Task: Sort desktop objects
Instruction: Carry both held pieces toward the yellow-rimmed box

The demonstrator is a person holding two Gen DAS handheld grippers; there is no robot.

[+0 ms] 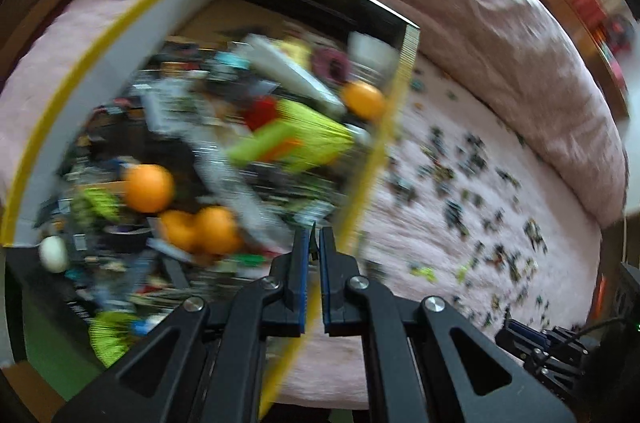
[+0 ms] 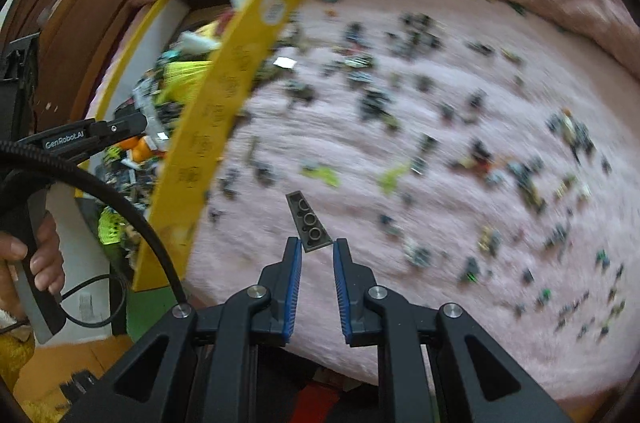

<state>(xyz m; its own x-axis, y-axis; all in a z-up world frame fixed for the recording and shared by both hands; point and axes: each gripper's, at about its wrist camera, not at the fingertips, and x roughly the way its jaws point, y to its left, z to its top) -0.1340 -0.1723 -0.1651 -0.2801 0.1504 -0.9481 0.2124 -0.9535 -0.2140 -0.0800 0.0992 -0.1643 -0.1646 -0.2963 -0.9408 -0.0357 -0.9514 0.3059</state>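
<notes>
Box [image 1: 72, 95]: on the left, yellow-rimmed, already piled with bricks, bright green parts and orange balls [image 1: 149, 188].
Blanket [image 2: 440, 151]: on the right, pink; many small pieces [image 2: 372, 103] lie scattered there, so most sorting looks undone.
Left gripper [image 1: 315, 243]: over the box's near right rim, fingers nearly closed on something small and dark; blur hides what it is.
Right gripper [image 2: 316, 247]: over the blanket, fingers partly open, clamping the near end of a grey studded plate [image 2: 307, 221] that points away, near the box.
</notes>
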